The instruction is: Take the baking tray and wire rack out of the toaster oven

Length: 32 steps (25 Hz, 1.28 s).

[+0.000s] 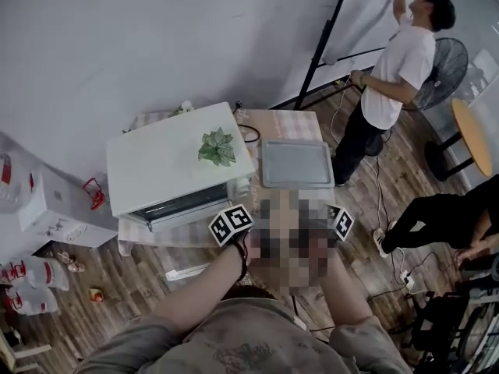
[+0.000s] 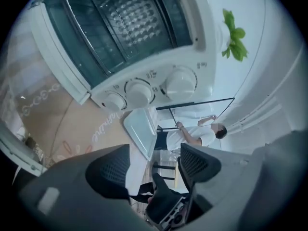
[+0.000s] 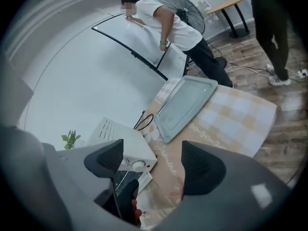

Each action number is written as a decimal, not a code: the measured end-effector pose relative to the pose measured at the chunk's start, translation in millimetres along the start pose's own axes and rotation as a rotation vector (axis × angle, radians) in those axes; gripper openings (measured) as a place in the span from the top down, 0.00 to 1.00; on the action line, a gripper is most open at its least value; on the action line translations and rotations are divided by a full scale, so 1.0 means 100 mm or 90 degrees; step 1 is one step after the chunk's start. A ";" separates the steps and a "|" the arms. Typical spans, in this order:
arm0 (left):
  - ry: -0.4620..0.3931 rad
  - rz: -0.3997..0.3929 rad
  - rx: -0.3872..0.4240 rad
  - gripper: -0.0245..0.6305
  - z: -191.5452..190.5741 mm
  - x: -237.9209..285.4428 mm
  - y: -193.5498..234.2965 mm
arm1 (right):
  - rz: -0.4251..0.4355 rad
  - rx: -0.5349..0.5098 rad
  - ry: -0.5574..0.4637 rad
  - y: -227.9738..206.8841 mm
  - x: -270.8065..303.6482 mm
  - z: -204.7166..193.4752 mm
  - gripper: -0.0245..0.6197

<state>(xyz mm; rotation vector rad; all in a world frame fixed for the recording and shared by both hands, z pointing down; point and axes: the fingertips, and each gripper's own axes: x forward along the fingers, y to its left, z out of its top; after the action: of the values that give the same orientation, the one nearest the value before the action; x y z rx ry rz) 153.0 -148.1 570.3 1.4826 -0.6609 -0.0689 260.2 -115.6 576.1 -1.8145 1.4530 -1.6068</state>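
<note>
Head view: baking tray (image 1: 296, 164) is lying on desk (image 1: 312, 123) right of toaster oven (image 1: 175, 166). Left gripper (image 2: 154, 165) and right gripper (image 3: 150, 162) are holding fingers (image 2: 110, 170) wide apart, empty. Next is probably reaching in for wire rack (image 2: 84, 32).

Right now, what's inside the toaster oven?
Through the glass of the toaster oven, thin wire bars cross a dimpled panel; probably the rack. The baking tray lies outside on the table. The oven's frame hides the cavity floor.

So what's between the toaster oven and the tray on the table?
Only a strip of patterned tablecloth, with a black cord looped at its far end; the right gripper view shows it.
</note>
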 end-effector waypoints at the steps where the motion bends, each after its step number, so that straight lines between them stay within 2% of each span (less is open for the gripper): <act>1: -0.008 -0.003 -0.003 0.46 0.05 -0.10 0.02 | 0.008 0.003 0.008 0.05 0.00 -0.09 0.34; 9: -0.087 -0.012 -0.016 0.48 0.52 -0.88 0.26 | 0.065 -0.003 0.061 0.47 0.05 -0.62 0.40; 12: -0.123 -0.021 -0.028 0.51 0.69 -1.15 0.35 | 0.085 -0.003 0.075 0.61 0.08 -0.82 0.42; 19: -0.211 -0.042 -0.041 0.51 1.05 -1.78 0.55 | 0.104 0.002 0.136 0.78 0.27 -1.38 0.46; 24: -0.275 -0.043 -0.051 0.51 1.27 -2.25 0.81 | 0.122 -0.019 0.190 0.93 0.39 -1.78 0.47; 27: -0.311 -0.032 -0.068 0.52 1.40 -2.37 0.99 | 0.142 0.008 0.197 1.00 0.48 -1.89 0.50; 32: -0.364 -0.037 -0.093 0.53 1.63 -2.46 1.13 | 0.166 0.086 0.163 1.05 0.71 -1.89 0.57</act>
<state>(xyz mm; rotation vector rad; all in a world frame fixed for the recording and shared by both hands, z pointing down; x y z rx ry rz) -161.9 -173.3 576.9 1.3416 -1.0463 -0.5905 35.5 -149.2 594.5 -1.3223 1.5687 -1.7993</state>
